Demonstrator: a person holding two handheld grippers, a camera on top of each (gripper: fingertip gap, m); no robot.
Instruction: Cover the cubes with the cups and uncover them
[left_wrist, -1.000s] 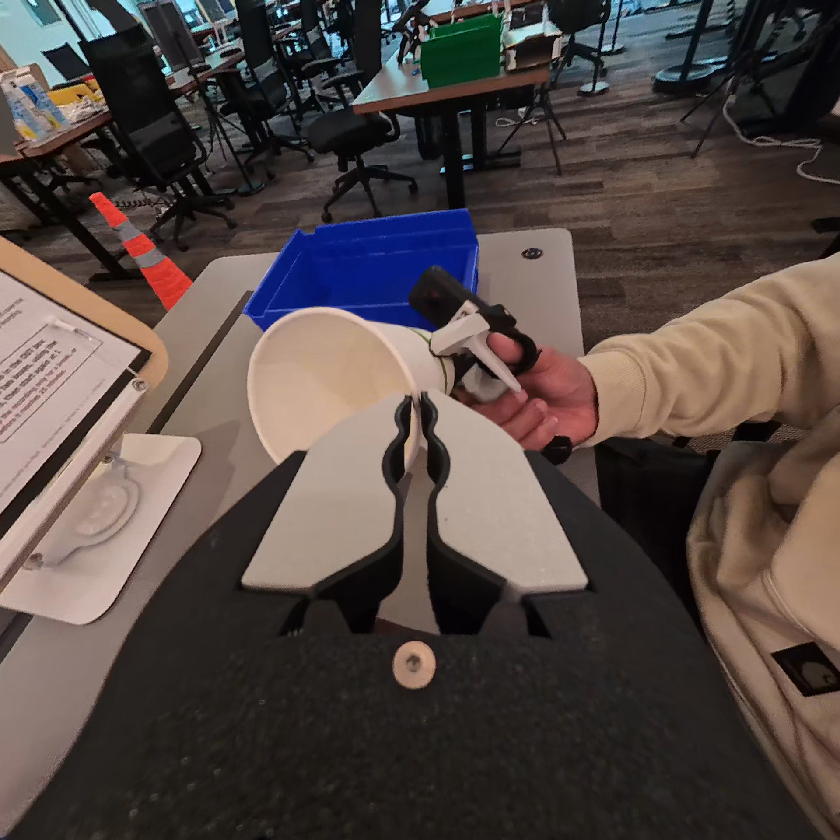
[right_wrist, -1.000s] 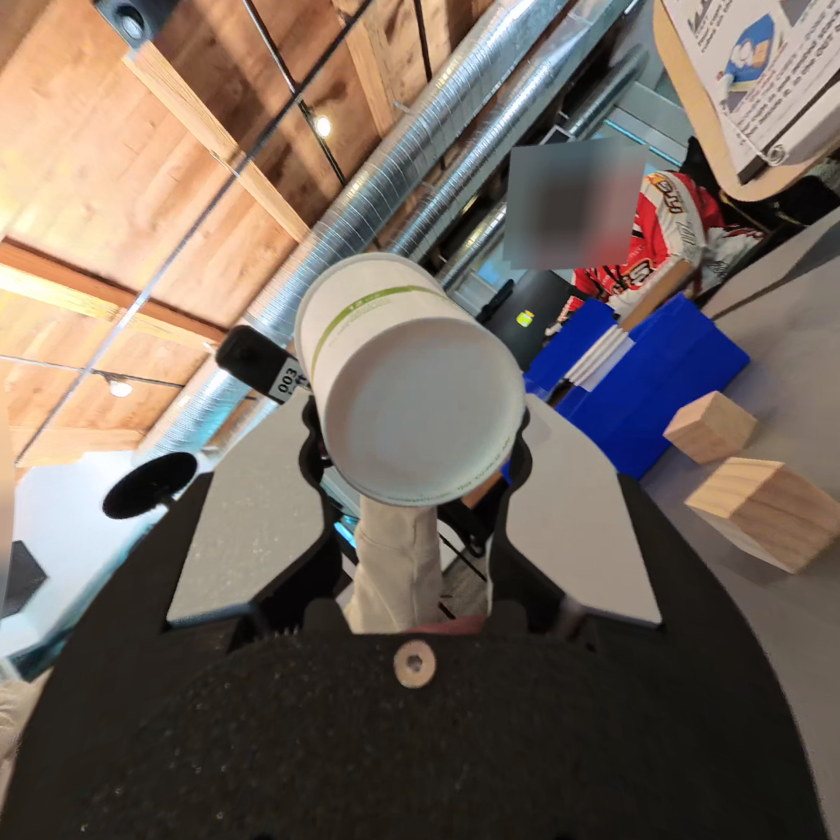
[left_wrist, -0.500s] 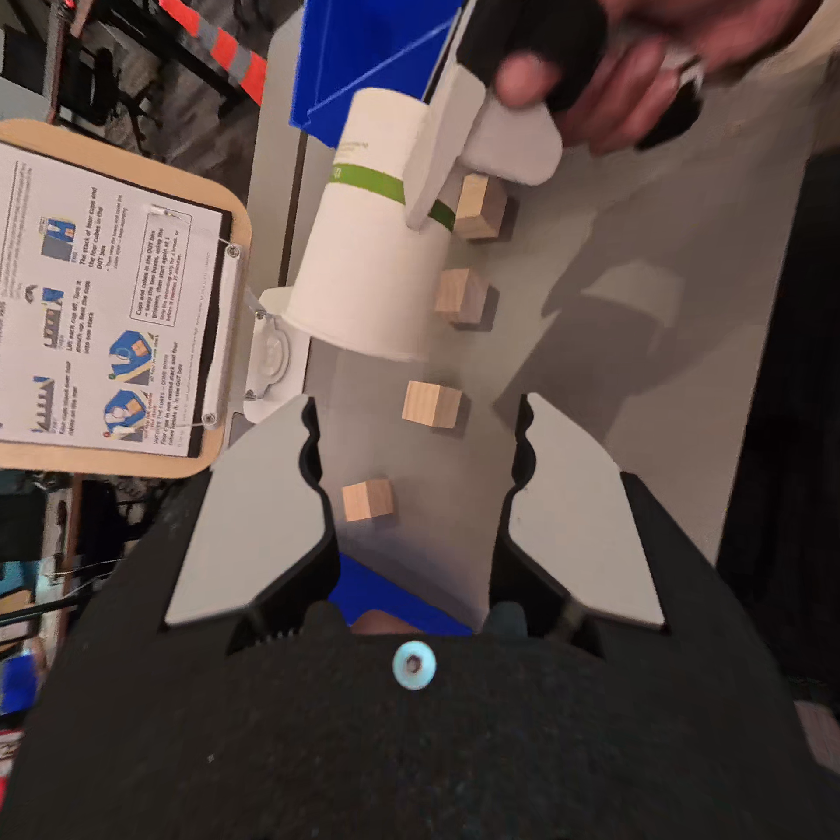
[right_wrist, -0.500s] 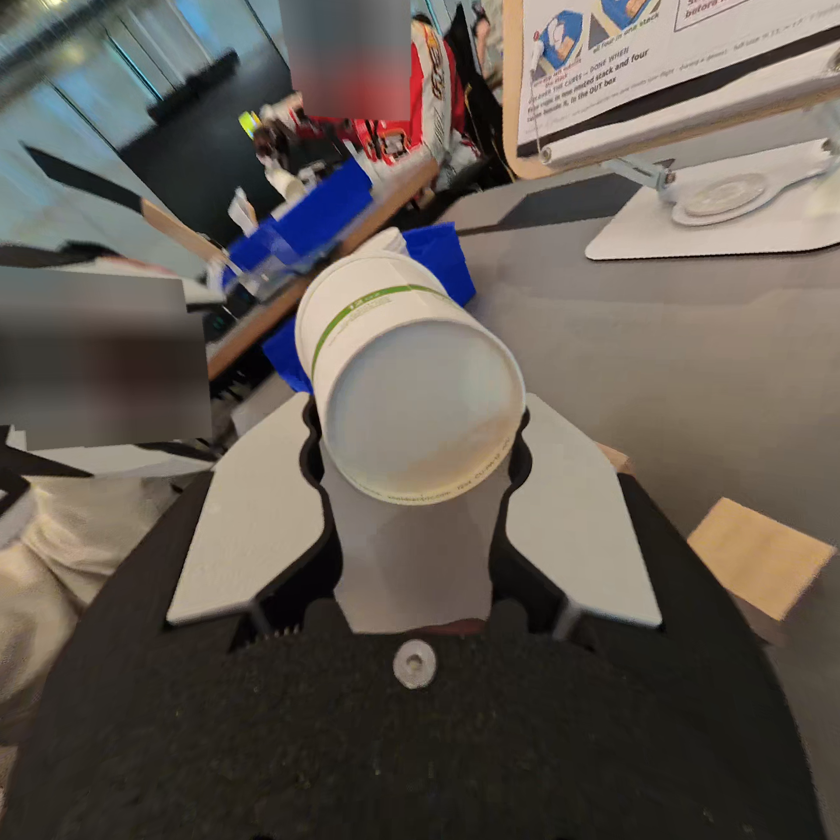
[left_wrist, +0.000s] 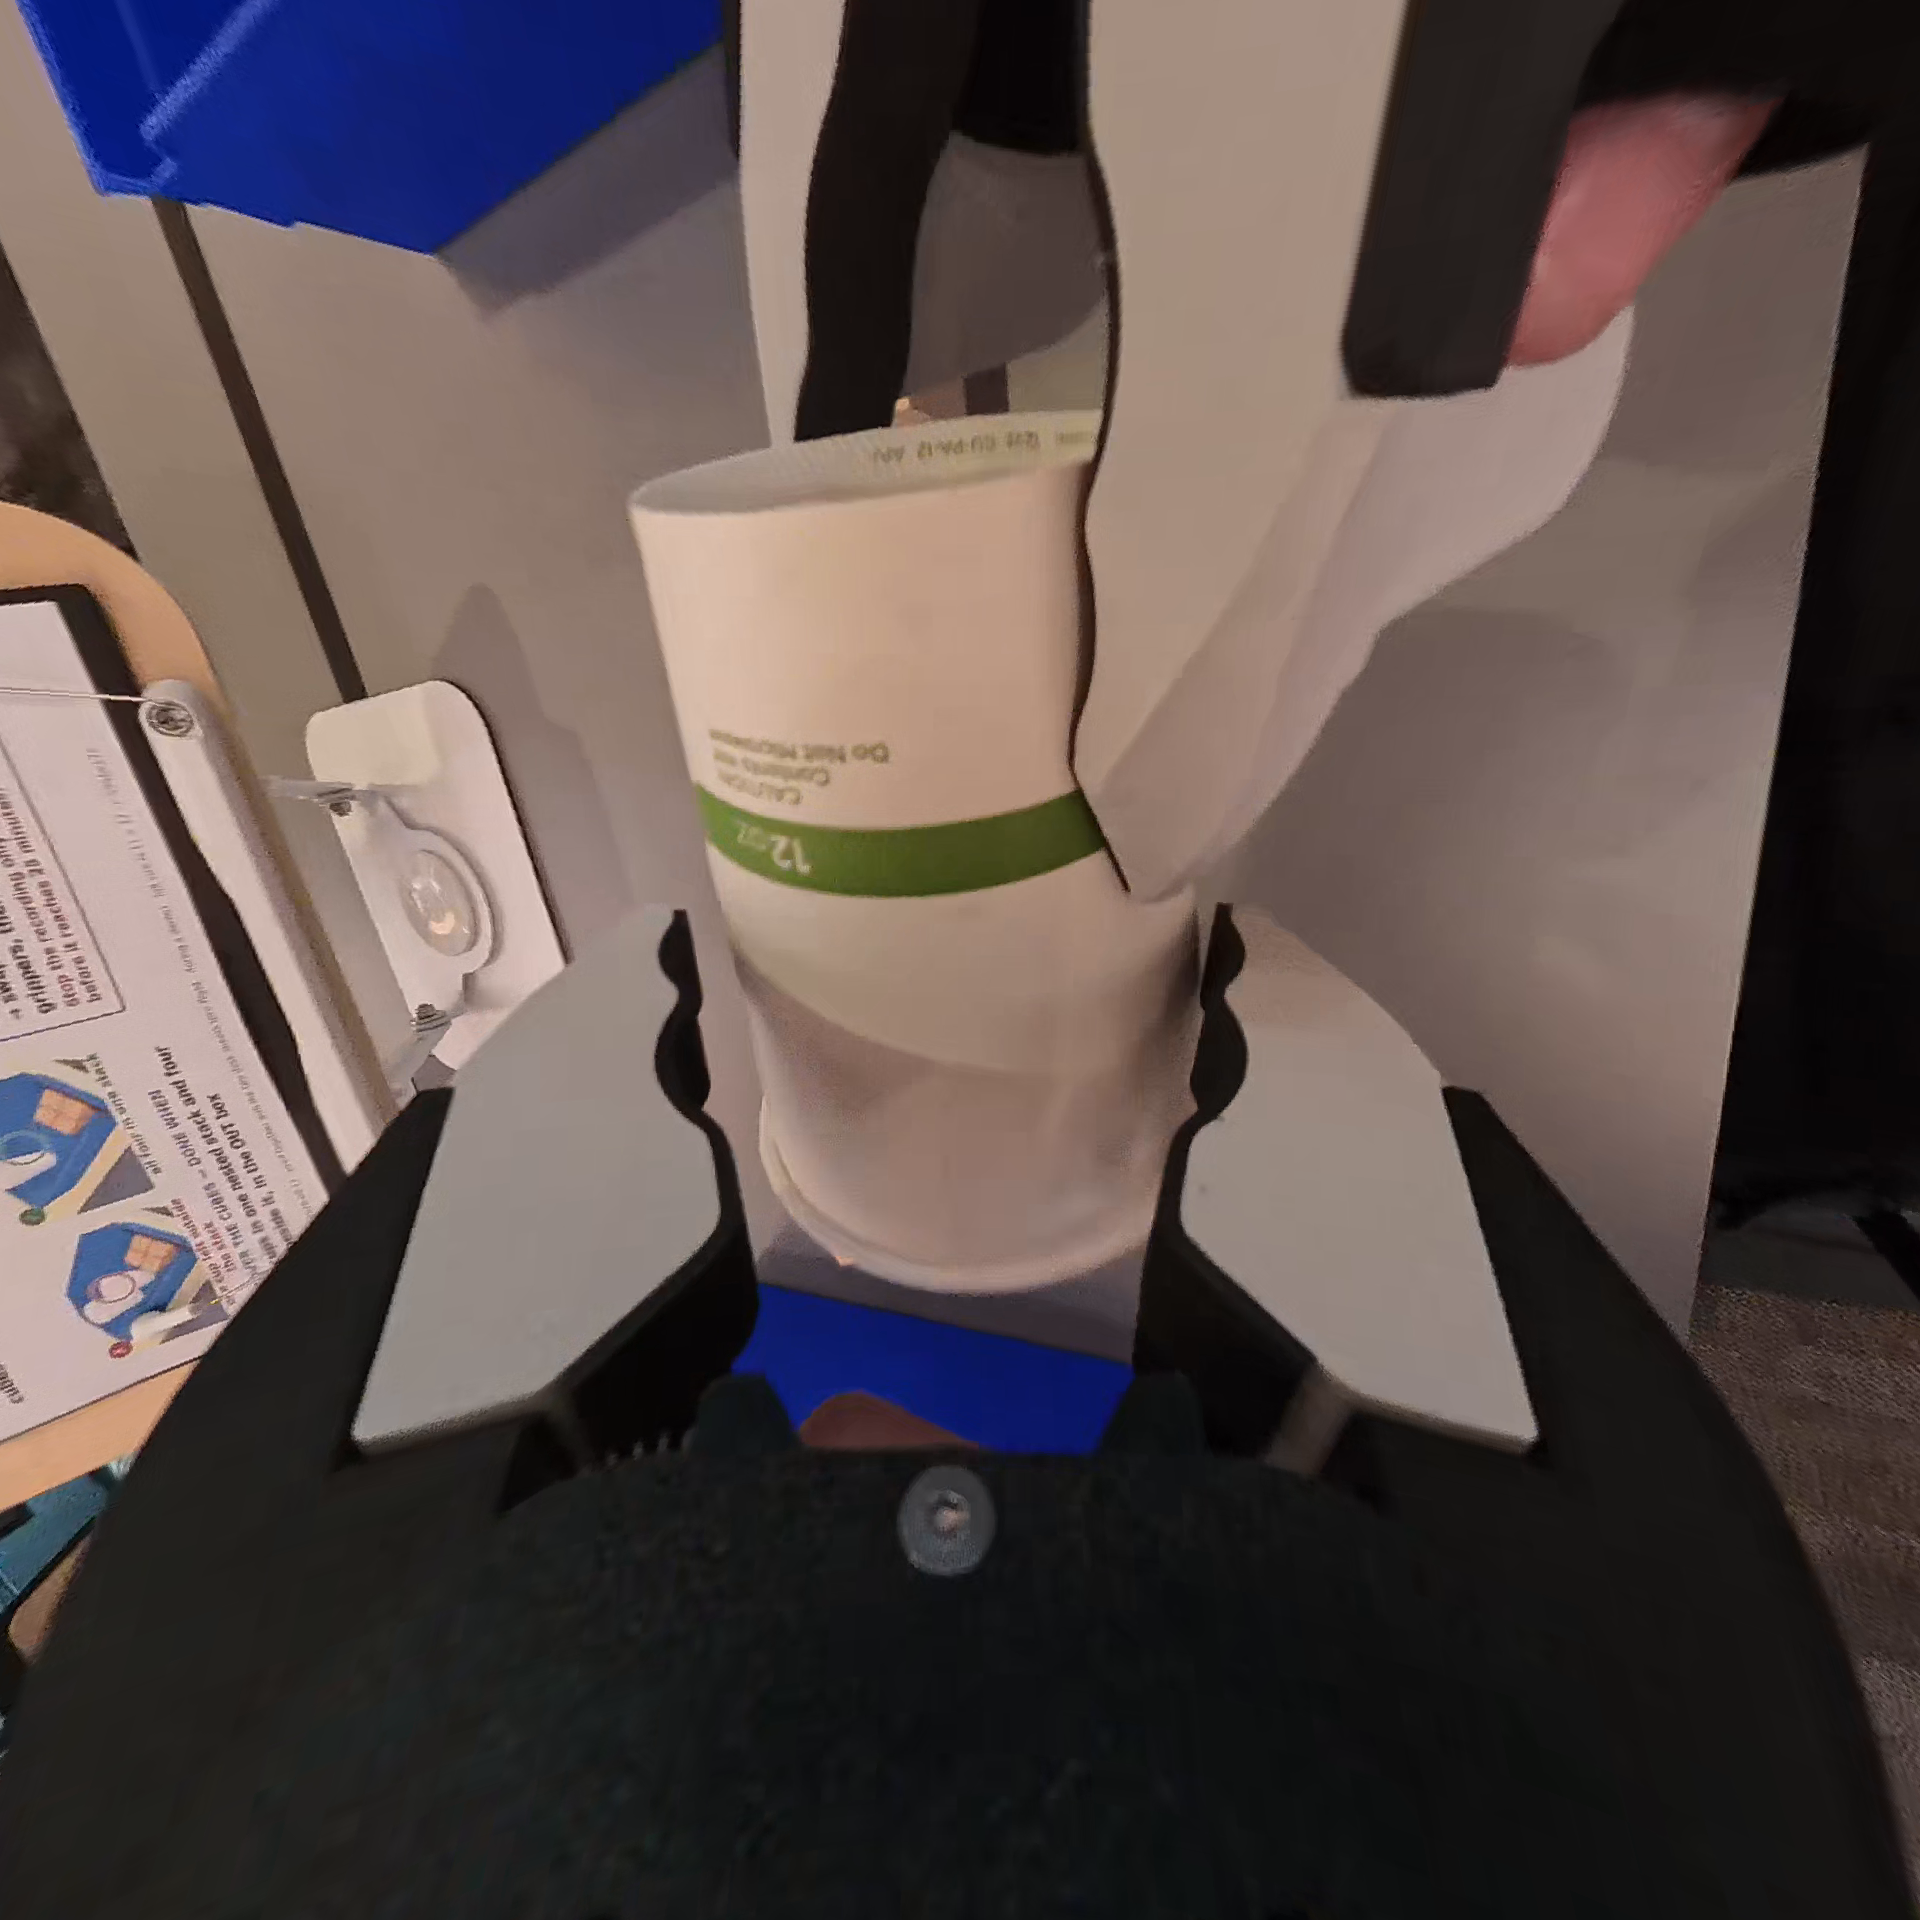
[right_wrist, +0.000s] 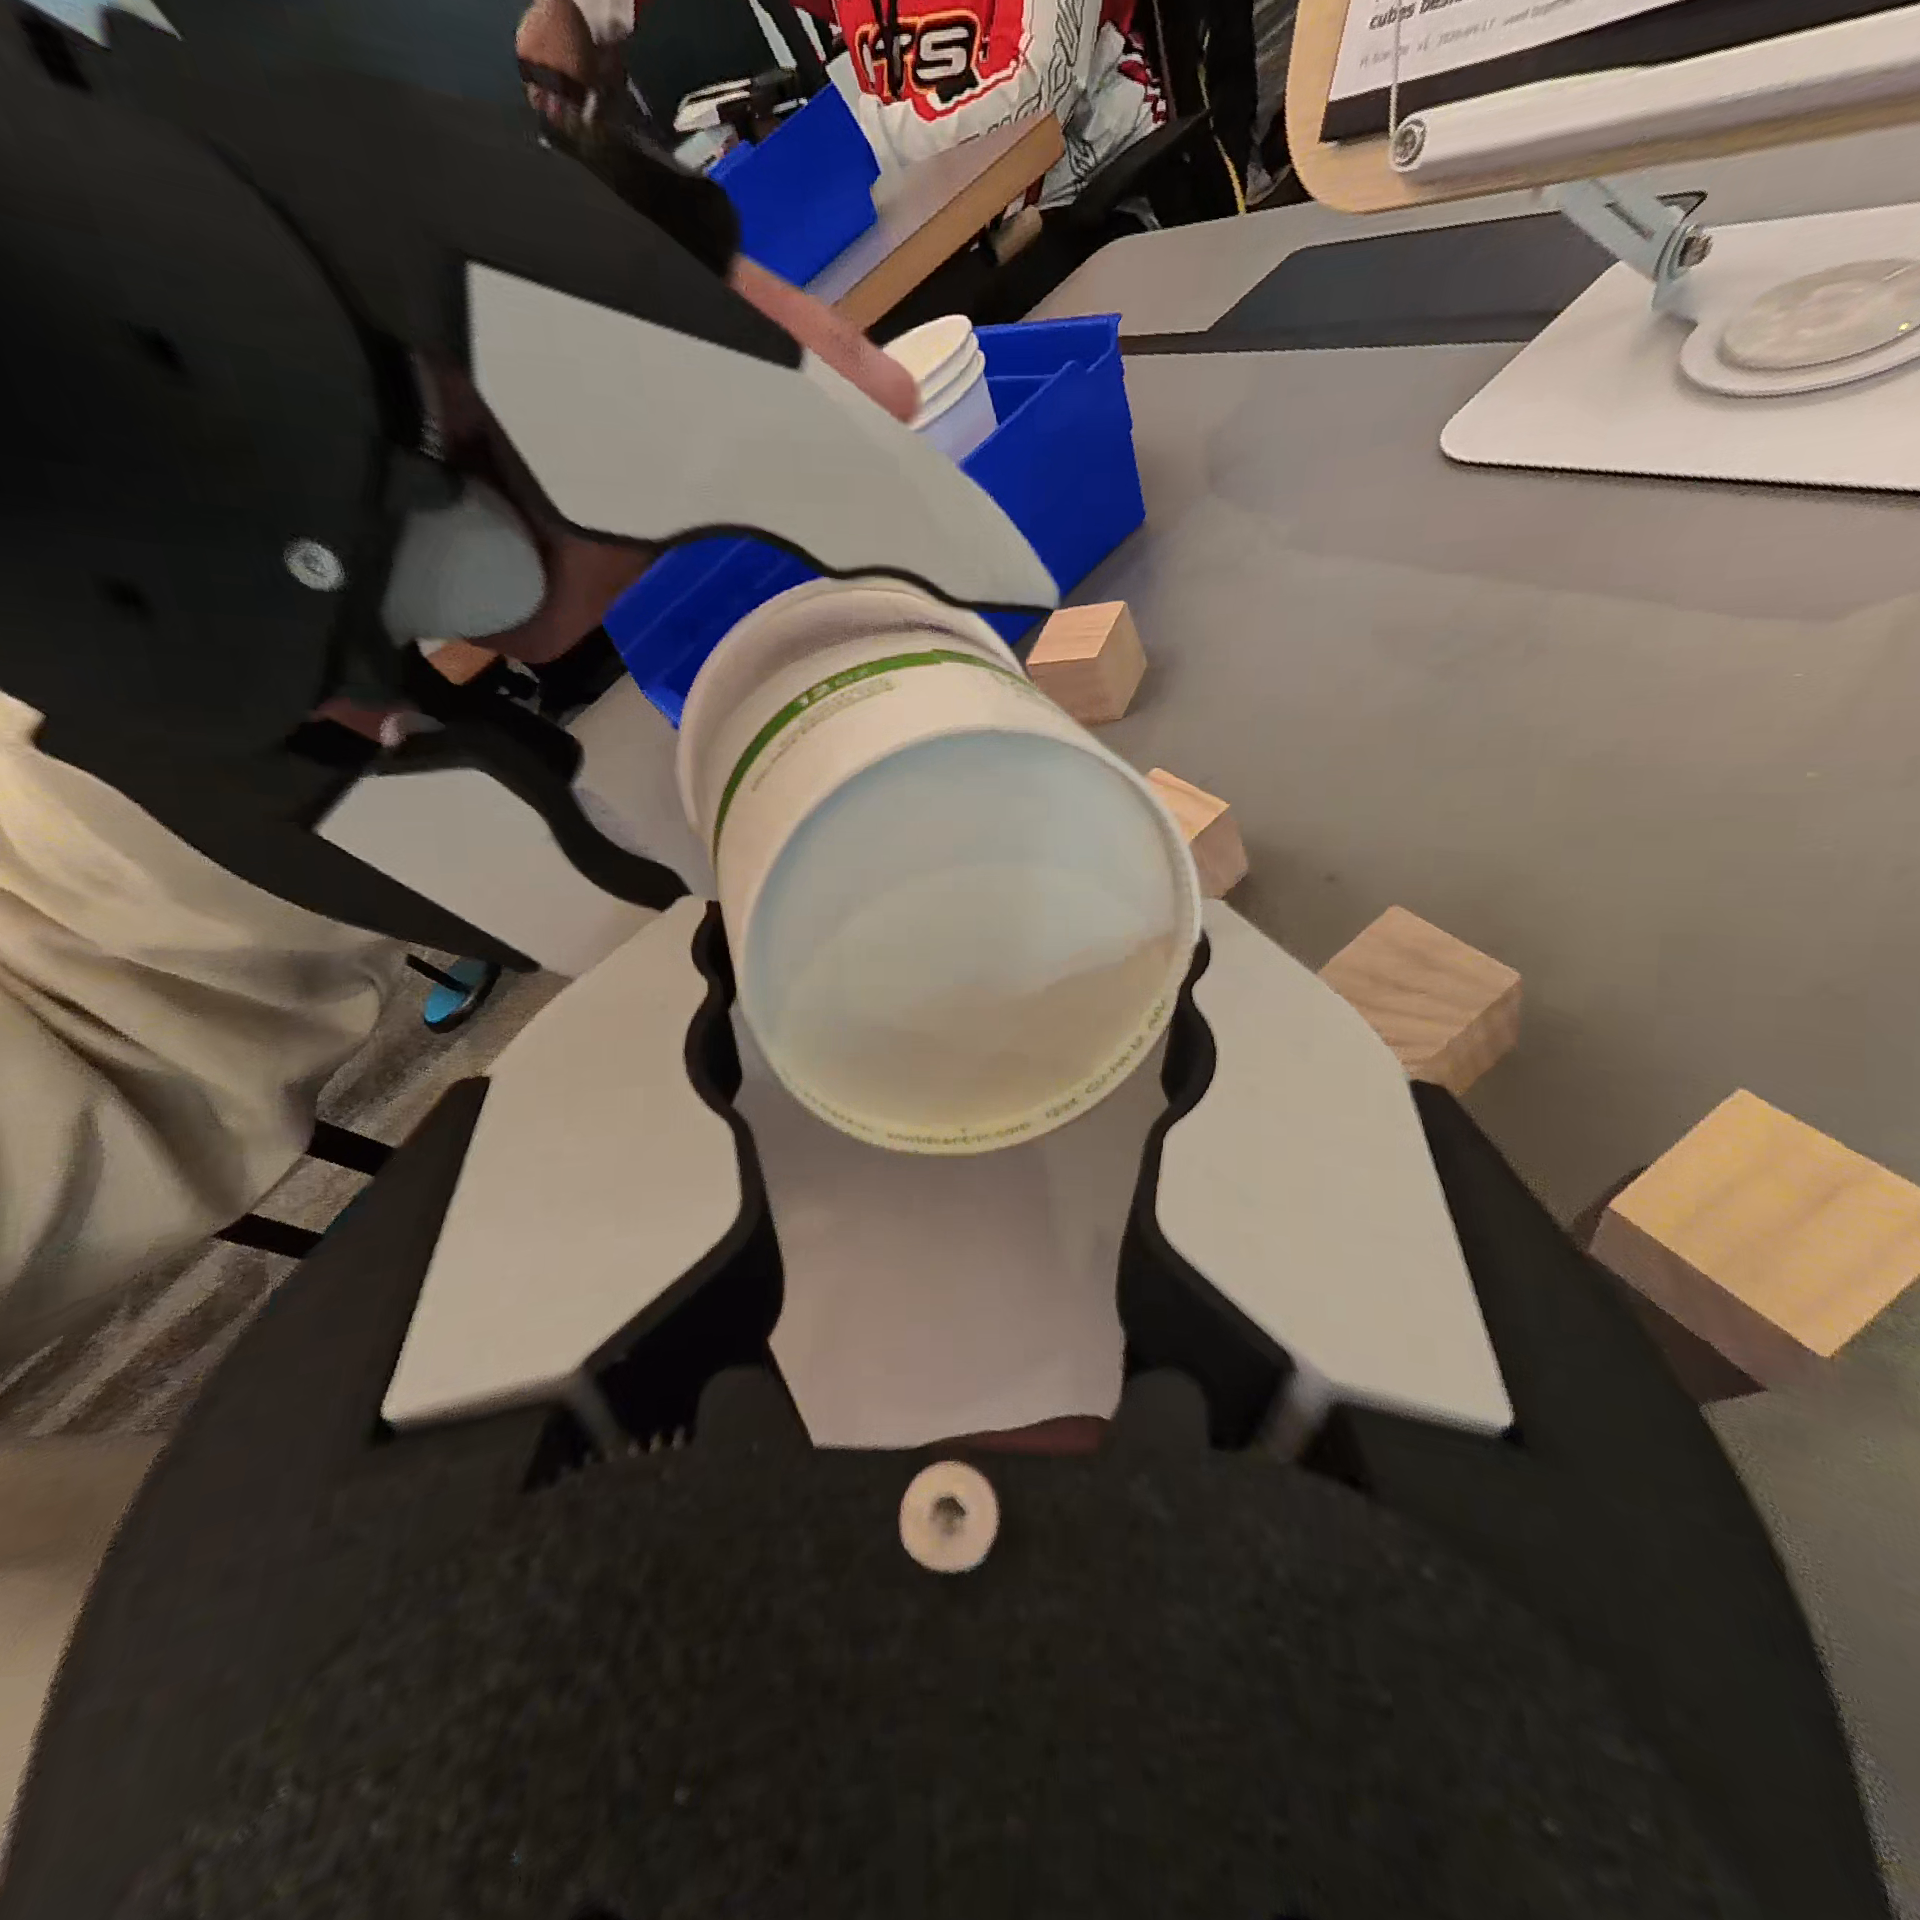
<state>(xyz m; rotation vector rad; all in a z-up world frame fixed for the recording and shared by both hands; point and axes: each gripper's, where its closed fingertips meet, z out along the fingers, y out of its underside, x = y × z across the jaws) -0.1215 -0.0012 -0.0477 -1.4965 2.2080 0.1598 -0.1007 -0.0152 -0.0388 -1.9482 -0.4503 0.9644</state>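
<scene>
**Left jaws now astride the cup's wide end**

Half a second ago the left gripper (left_wrist: 940, 997) hung above the row of cubes with nothing between its jaws. Now it has closed in on the cup (left_wrist: 894, 727), and its jaws stand apart on either side of the cup's mouth end. One looks to be touching the wall; the other shows a slim gap.

The right gripper (right_wrist: 945, 987) is clamped on the narrow base end, so the cup hangs in the air, tilted, between the two tools and clear of the table (right_wrist: 1558, 727). This reads as a hand-over or a re-grip.

To do it well, the left jaws should probably close gently below the rolled rim. Paper walls buckle under a hard pinch. The right jaws should let go only once the left grip is firm. The mouth can then be turned downward and squared over a cube before it is lowered.

Beyond the cup, four wooden cubes lie uncovered in a loose row on the grey table: the nearest cube (right_wrist: 1766, 1247), the second cube (right_wrist: 1423, 997), the third cube (right_wrist: 1205, 831) and the farthest cube (right_wrist: 1086, 660).

Farther off, a blue bin (right_wrist: 1060, 468) holds a stack of cups (right_wrist: 945, 384). An instruction board (left_wrist: 94, 987) stands on a white base (right_wrist: 1714, 395). Behind the table are more tables, more bins and a person in a red and white jersey (right_wrist: 935, 62).
</scene>
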